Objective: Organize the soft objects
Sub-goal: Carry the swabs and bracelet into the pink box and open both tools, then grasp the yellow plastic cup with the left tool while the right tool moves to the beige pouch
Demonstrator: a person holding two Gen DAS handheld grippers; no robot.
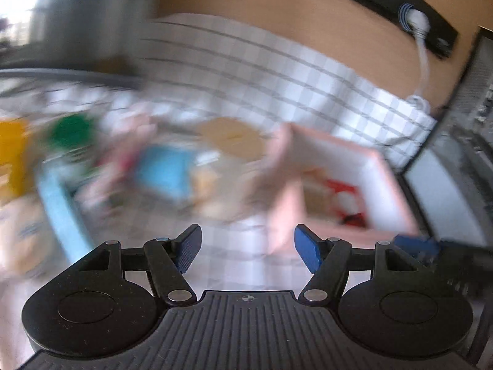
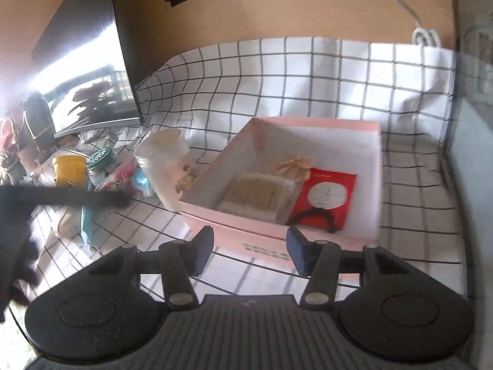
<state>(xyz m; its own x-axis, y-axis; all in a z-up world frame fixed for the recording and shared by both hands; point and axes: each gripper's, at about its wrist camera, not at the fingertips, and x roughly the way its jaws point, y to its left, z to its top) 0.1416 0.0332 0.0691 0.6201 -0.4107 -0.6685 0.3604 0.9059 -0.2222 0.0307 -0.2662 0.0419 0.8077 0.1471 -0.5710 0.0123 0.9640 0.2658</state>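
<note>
Left hand-held gripper (image 1: 248,248) has its 2 blue-padded jaws spread apart with nothing between them, and the right hand-held gripper (image 2: 250,248) is likewise parted and empty, hanging just in front of the near wall of the open pink cardboard box (image 2: 240,237) on the worktop covered by a white cloth with a black grid (image 2: 323,71). That box is the landmark. Inside it lie a flat pack of pale cotton swabs (image 2: 257,195), a red square packet with a white disc (image 2: 328,195), a black hair loop (image 2: 314,217) and a small tan bundle (image 2: 292,166) behind them. Loose things still to be sorted sit left of the box: a translucent plastic cup (image 2: 160,166) touching its left wall, then a light-blue soft pack (image 2: 143,180), a green-lidded jar (image 2: 100,162) and a yellow tub (image 2: 69,169) farther left. In the left wrist view, badly blurred, the same light-blue pack (image 1: 168,174) lies ahead and slightly left, the box (image 1: 388,185) ahead to the right. By my judgement the left hand is nearer that loose pile, the right hand nearer the box, so a pickup probably falls to the left.
</note>
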